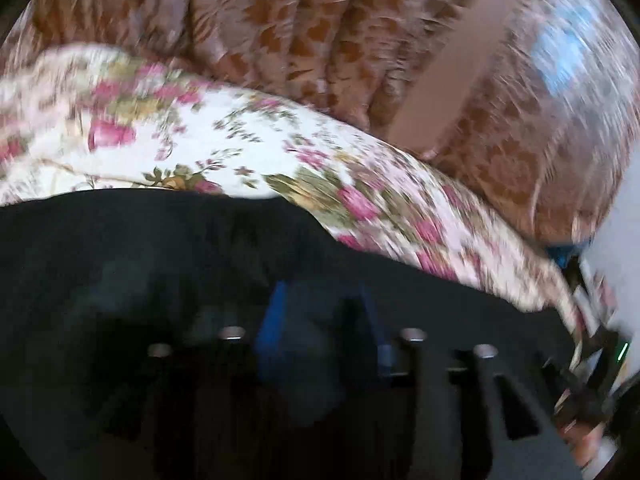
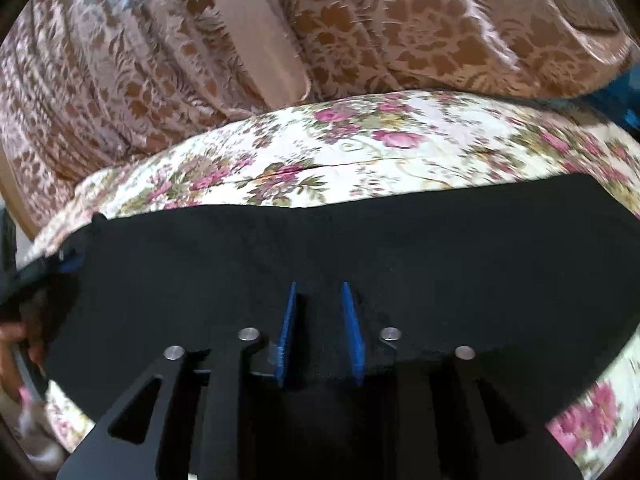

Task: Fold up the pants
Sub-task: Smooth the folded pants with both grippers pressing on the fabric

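The black pants lie spread in a wide, flat band across the lower middle of both pictures, on top of a bed with a flowery sheet, and a brown patterned curtain fills the top. The right gripper is low over the cloth with its 2 blue fingers a little apart, and I cannot tell if any cloth is pinched between them; the left gripper is too blurry to tell. I think the folding is only partly done, because the pants look smooth, so more folds may be left.
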